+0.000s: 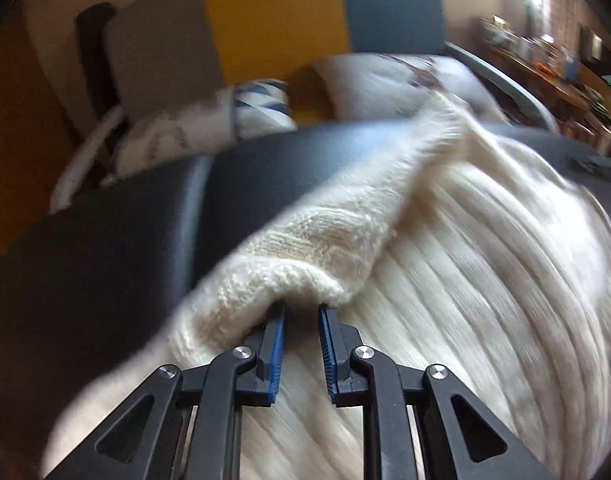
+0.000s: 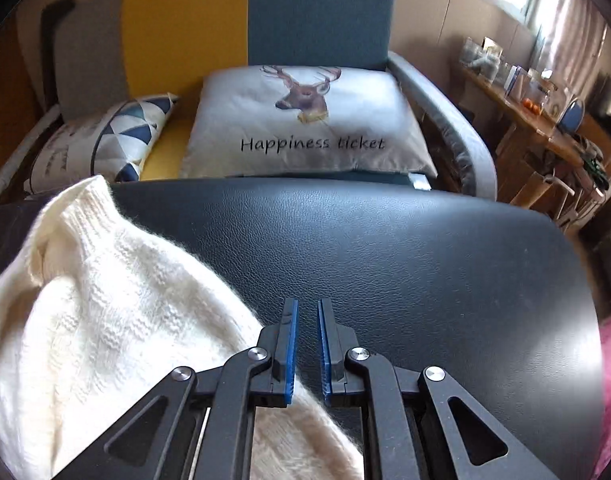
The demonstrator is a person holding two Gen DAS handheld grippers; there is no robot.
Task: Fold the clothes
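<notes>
The left hand-held gripper (image 1: 301,306) is clamped on a folded edge of the cream knitted sweater (image 1: 445,272), which spreads over the black tabletop (image 1: 137,216) toward the frame's right. The right hand-held gripper (image 2: 306,302) has its fingers together, holding nothing, with the sweater at its lower left. A deer-print cushion (image 2: 305,120) lies on the sofa behind.

Left gripper (image 1: 301,306): matte black linkage arms, each with a triangular cut-out, joined by round silver pivot screws, two either side of the jaws. Inner faces of the fingers (image 1: 276,350) carry blue ribbed pads.

Right gripper (image 2: 306,302): identical build, with black arms, triangular cut-outs and four silver pivot screws behind the jaws. Blue ridged pads line the inner faces of its fingers (image 2: 290,350). No markings legible on either unit.
</notes>
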